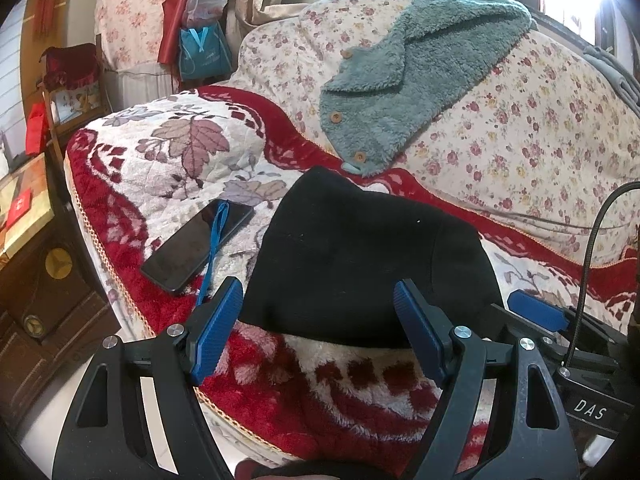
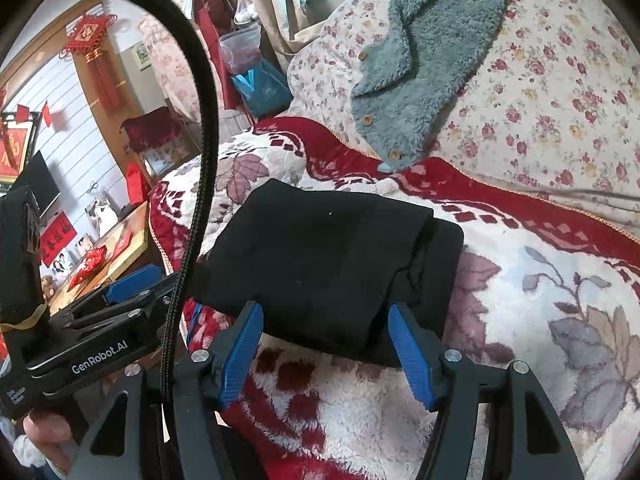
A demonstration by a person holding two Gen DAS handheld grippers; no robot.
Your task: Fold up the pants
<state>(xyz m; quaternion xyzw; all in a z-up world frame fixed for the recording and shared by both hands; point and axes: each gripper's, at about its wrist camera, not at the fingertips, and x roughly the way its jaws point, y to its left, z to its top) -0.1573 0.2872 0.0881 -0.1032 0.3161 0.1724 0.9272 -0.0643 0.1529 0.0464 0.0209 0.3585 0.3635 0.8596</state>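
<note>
The black pants [image 1: 360, 256] lie folded in a compact stack on the red and white blanket [image 1: 168, 168]; they also show in the right wrist view [image 2: 328, 264]. My left gripper [image 1: 318, 312] is open and empty, its blue fingers just in front of the near edge of the pants. My right gripper [image 2: 326, 328] is open and empty, its fingers at the stack's near edge. The right gripper's blue finger [image 1: 536, 312] shows at the right of the left wrist view. The left gripper [image 2: 120, 292] shows at the left of the right wrist view.
A black phone [image 1: 198, 244] with a blue strap lies on the blanket left of the pants. A teal fleece jacket [image 1: 416, 76] lies on the floral sofa back [image 1: 520, 140]. Wooden furniture [image 1: 36, 264] stands at the left. A black cable [image 2: 200, 128] crosses the right wrist view.
</note>
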